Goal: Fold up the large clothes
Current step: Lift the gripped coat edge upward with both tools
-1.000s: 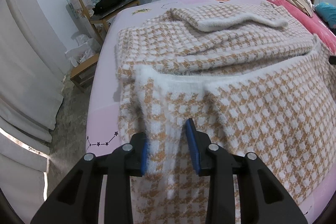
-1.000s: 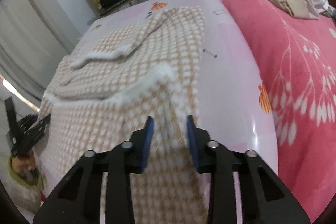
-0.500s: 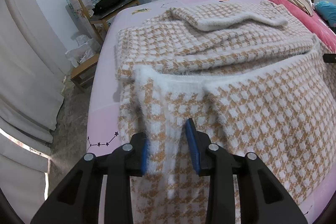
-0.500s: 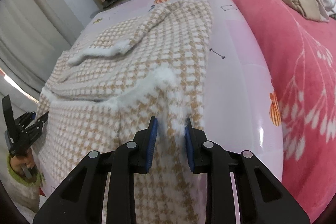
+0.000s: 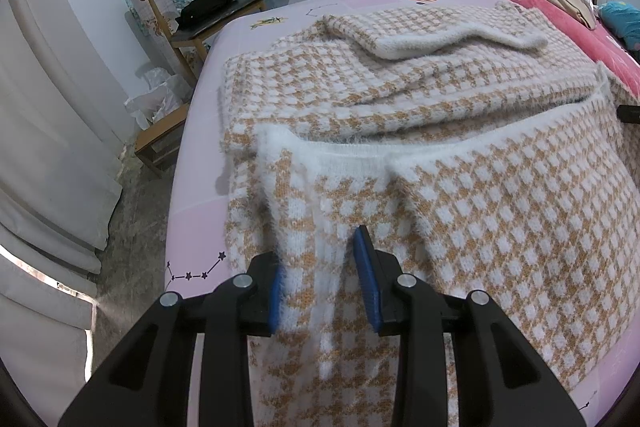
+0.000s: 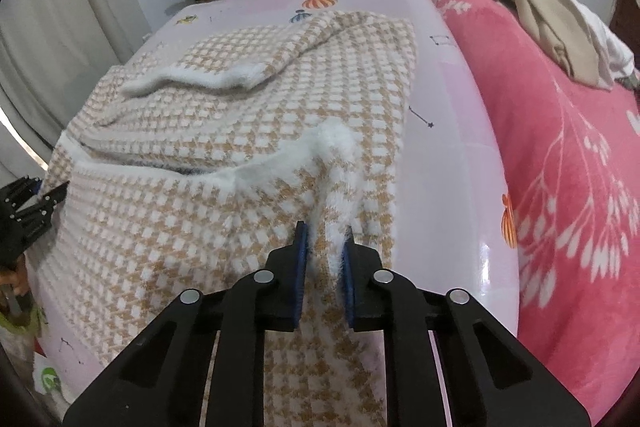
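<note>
Since a second ago the right tongs have narrowed and shifted along the hem; the left tongs have not moved. Left wrist view: one checked sweater lies on the bed, its near part folded up, and the left tongs pinch a fuzzy bunched fold of the hem, partly spread. One chair stands beyond. Right wrist view: the right tongs' jaws are closing on a white hem ridge held between them. One beige garment lies on one pink blanket.

Sweater: tan-and-white houndstooth, white fuzzy trim; bedsheet: pale pink, small prints; blanket: pink, white branches; pads: blue
</note>
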### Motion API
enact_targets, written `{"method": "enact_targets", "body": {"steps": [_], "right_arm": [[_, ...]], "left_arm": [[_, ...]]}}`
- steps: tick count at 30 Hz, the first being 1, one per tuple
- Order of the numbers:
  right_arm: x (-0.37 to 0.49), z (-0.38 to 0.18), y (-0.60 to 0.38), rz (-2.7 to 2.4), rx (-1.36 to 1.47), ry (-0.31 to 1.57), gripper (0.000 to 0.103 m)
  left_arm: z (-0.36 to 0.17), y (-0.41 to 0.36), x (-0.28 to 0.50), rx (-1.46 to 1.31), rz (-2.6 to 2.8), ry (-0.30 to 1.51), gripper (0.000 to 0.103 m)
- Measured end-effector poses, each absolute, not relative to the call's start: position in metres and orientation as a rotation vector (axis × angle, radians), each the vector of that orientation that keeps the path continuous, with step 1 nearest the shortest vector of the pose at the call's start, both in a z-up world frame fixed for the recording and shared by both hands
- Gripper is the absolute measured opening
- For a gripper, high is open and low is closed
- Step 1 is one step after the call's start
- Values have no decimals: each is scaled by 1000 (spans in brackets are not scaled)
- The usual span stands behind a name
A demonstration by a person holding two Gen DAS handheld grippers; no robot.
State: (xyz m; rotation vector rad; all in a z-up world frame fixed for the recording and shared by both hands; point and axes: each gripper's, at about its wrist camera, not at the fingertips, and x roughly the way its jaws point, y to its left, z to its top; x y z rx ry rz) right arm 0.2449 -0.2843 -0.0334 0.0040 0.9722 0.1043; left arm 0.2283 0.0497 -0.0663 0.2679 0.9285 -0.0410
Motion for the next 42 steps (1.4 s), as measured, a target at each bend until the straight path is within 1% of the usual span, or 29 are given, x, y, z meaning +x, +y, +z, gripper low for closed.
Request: {"method": "enact_targets", "body": {"steps": [6, 7, 10, 12, 18, 21, 24, 28, 31, 33, 37, 40, 41, 42], "right_arm": [[232, -24, -283, 87, -5, 926, 6], [230, -22, -283, 84, -5, 917, 6], [217, -8, -278, 65, -21, 866, 5], [208, 3, -274, 56, -28, 831, 5], [177, 53, -265, 39, -36, 682, 5], [181, 77, -265, 47, -42, 622, 5], [203, 97, -268, 41, -62, 572, 5], [251, 114, -276, 46, -47, 541, 5], [304, 116, -282, 37, -44, 553, 5], [344, 105, -289, 39, -16, 597, 5], [416, 48, -303, 39, 48, 770, 6], [442, 7, -319, 46, 142, 888, 12], [446, -5, -328, 49, 190, 917, 22], [449, -12, -340, 53, 247, 934, 29]], "left_arm": [[-66, 50, 227, 267, -38, 921, 31], [-66, 50, 227, 264, -36, 918, 28], [-57, 56, 221, 248, -24, 883, 11], [-46, 60, 211, 223, -30, 848, 10], [7, 67, 181, 195, -41, 702, 8], [36, 71, 181, 183, -53, 628, 8], [56, 75, 200, 180, -57, 584, 8], [74, 80, 254, 176, -54, 551, 8], [76, 84, 311, 172, -59, 578, 8], [64, 88, 361, 149, -75, 652, 8], [16, 93, 430, 84, -96, 837, 9], [-34, 106, 464, -18, -113, 1005, 14], [-40, 110, 467, -58, -118, 1021, 23], [-42, 118, 469, -106, -125, 1024, 31]]}}
